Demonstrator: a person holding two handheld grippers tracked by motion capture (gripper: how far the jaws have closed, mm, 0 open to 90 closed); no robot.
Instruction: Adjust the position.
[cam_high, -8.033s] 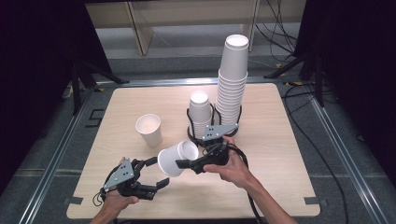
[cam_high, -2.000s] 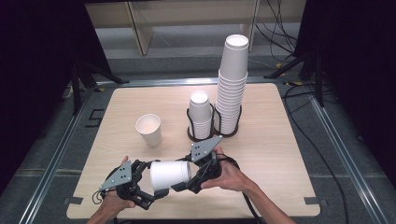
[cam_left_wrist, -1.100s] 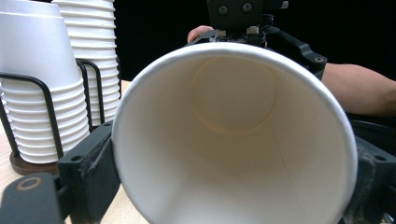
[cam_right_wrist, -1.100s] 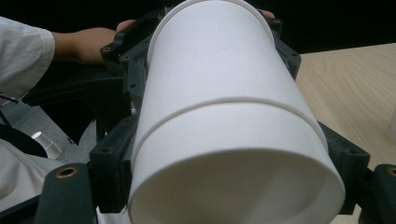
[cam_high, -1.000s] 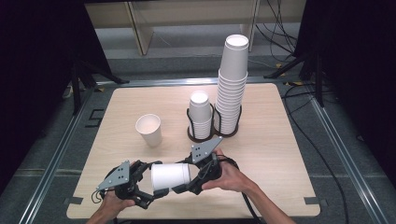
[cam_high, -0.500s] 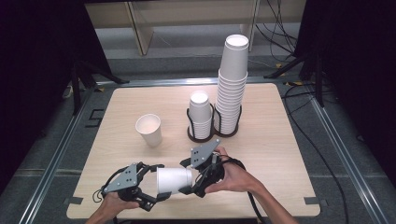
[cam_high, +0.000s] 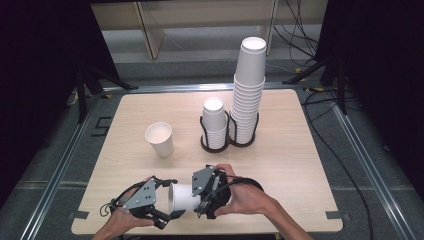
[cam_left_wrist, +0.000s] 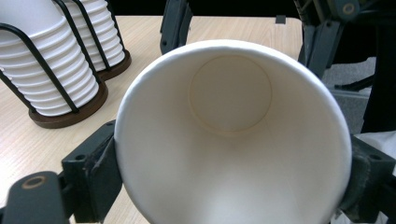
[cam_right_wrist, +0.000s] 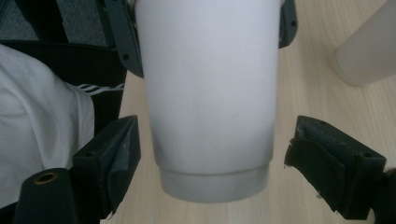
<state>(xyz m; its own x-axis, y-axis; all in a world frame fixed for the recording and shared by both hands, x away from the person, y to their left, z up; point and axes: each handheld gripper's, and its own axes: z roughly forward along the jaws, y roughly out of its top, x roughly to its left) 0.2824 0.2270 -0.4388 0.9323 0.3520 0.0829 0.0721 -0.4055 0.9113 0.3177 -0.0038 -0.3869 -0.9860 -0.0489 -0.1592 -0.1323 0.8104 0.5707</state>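
Left tongs (cam_high: 167, 217) clamped on sideways cup (cam_high: 184, 198), its base between parted right tongs (cam_high: 202, 202)

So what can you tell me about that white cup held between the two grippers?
The cup is plain white, paper by its look, with a rolled rim and a round, empty bottom. It lies on its side low over the front of the table, mouth toward the left gripper, whose jaws press on its rim from both sides. The right gripper has open jaws either side of the cup's base, with a gap on each side.
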